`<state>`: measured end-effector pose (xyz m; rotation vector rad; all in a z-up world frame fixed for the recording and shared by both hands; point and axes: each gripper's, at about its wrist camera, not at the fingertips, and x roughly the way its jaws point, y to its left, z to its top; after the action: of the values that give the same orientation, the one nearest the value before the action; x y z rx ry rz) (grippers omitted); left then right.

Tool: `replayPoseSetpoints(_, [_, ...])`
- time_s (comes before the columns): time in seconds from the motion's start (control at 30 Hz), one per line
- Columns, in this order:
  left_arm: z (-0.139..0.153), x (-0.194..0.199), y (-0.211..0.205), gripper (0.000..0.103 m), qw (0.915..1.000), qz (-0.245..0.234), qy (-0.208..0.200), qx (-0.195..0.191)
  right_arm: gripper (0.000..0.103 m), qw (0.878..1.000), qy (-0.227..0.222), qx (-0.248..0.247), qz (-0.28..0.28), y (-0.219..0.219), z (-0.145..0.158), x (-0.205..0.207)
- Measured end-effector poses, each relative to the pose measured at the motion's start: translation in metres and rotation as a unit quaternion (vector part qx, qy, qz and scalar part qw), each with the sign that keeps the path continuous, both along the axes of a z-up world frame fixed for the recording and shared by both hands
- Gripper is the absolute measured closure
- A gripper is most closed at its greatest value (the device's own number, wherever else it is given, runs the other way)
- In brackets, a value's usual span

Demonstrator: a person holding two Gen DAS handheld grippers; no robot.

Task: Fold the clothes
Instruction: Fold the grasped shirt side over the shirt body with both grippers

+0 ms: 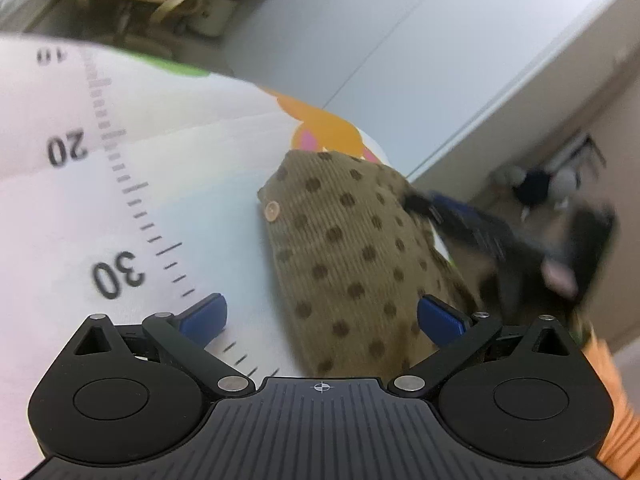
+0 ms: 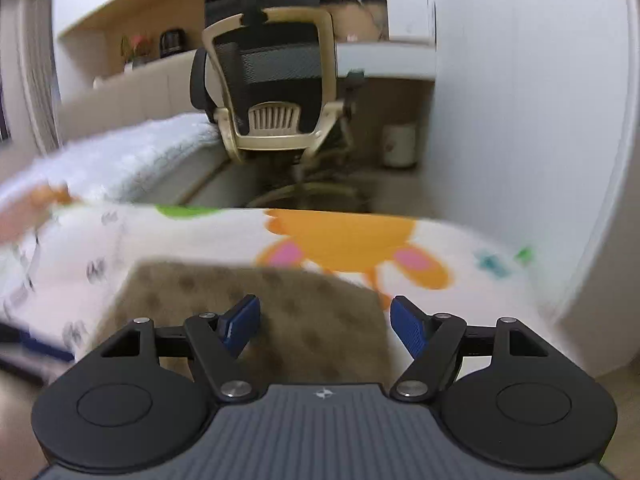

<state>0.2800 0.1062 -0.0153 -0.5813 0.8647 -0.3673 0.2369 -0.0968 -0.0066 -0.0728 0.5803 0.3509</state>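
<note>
Olive-brown corduroy with dark dots forms the garment point(image 1: 344, 256), which lies folded into a compact block on a white printed mat point(image 1: 168, 208). One pale button point(image 1: 272, 212) shows near the garment's left edge in the left wrist view. The mat carries a printed ruler scale with the numerals 20 and 30, and an orange and pink cartoon figure point(image 2: 352, 248) near its far edge.

The garment sits close to the mat's far edge, just short of the cartoon figure. In the left wrist view its far end partly covers the figure.

Left tongs point(image 1: 320, 314): both blue pads stand wide apart, with nothing held. The garment's near end lies between and below them; contact cannot be determined.

Right tongs point(image 2: 324, 326): the pads are likewise spread wide and grip nothing. The garment point(image 2: 260, 304) lies directly ahead and below, its right edge between the pads. This view is motion-blurred, so fine detail of the cloth cannot be read.

In the left wrist view the right tongs point(image 1: 424, 204) appear as a dark blurred shape at the garment's right edge; whether they touch the cloth cannot be determined.

Beyond the mat's far edge stand an office chair point(image 2: 272, 88) and a white cabinet point(image 2: 520, 80).
</note>
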Motion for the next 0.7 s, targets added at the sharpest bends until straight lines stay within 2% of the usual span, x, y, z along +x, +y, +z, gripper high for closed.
replayPoseSetpoints(0.03, [0.003,0.004,-0.003,0.000,0.9999,-0.003,-0.008,-0.005,0.028,1.000,-0.001,0.000,0.018,-0.002,0.002,-0.014])
replayPoseSetpoints(0.1, [0.020,0.010,-0.011,0.000,0.9979,-0.026,-0.059,-0.011,0.024,0.999,0.006,-0.030,0.038,-0.002,-0.004,-0.040])
replayPoseSetpoints(0.17, [0.039,0.014,-0.023,0.000,0.9925,-0.061,-0.103,-0.023,0.020,0.997,0.004,-0.070,0.029,0.001,-0.017,-0.059])
replayPoseSetpoints(0.23, [0.054,0.021,-0.036,0.000,0.9856,-0.095,-0.135,-0.037,0.019,0.997,0.001,-0.074,0.007,-0.003,-0.019,-0.071])
replayPoseSetpoints(0.3, [0.048,0.036,-0.049,0.000,0.9887,-0.098,-0.110,-0.026,0.019,0.999,0.000,-0.053,-0.008,-0.010,-0.010,-0.078])
replayPoseSetpoints(0.37, [0.037,0.051,-0.059,0.000,0.9932,-0.087,-0.076,-0.009,0.019,0.999,-0.020,-0.048,-0.002,-0.010,0.001,-0.091])
replayPoseSetpoints(0.47, [0.027,0.050,-0.053,0.000,0.9949,-0.069,-0.072,-0.016,0.019,0.994,-0.057,-0.080,0.045,0.002,0.011,-0.120])
replayPoseSetpoints(0.5, [0.035,0.038,-0.052,0.000,0.9940,-0.062,-0.089,0.009,0.020,0.990,-0.074,-0.105,0.056,0.008,0.011,-0.129])
replayPoseSetpoints(0.53, [0.044,0.025,-0.051,0.000,0.9918,-0.055,-0.109,0.039,0.026,0.984,-0.094,-0.135,0.063,0.013,0.008,-0.137])
replayPoseSetpoints(0.57, [0.054,0.012,-0.051,0.000,0.9882,-0.048,-0.128,0.069,0.035,0.978,-0.108,-0.164,0.068,0.016,0.003,-0.142])
replayPoseSetpoints(0.6, [0.057,-0.007,-0.055,0.000,0.9803,-0.046,-0.153,0.117,0.040,0.972,-0.117,-0.190,0.072,0.019,-0.001,-0.148])
replayPoseSetpoints(0.63, [0.061,-0.026,-0.059,0.000,0.9687,-0.044,-0.178,0.167,0.048,0.970,-0.115,-0.202,0.076,0.019,-0.005,-0.151])
replayPoseSetpoints(0.7, [0.059,-0.064,-0.069,0.000,0.9418,-0.047,-0.216,0.254,0.050,0.970,-0.101,-0.206,0.081,0.016,-0.012,-0.156])
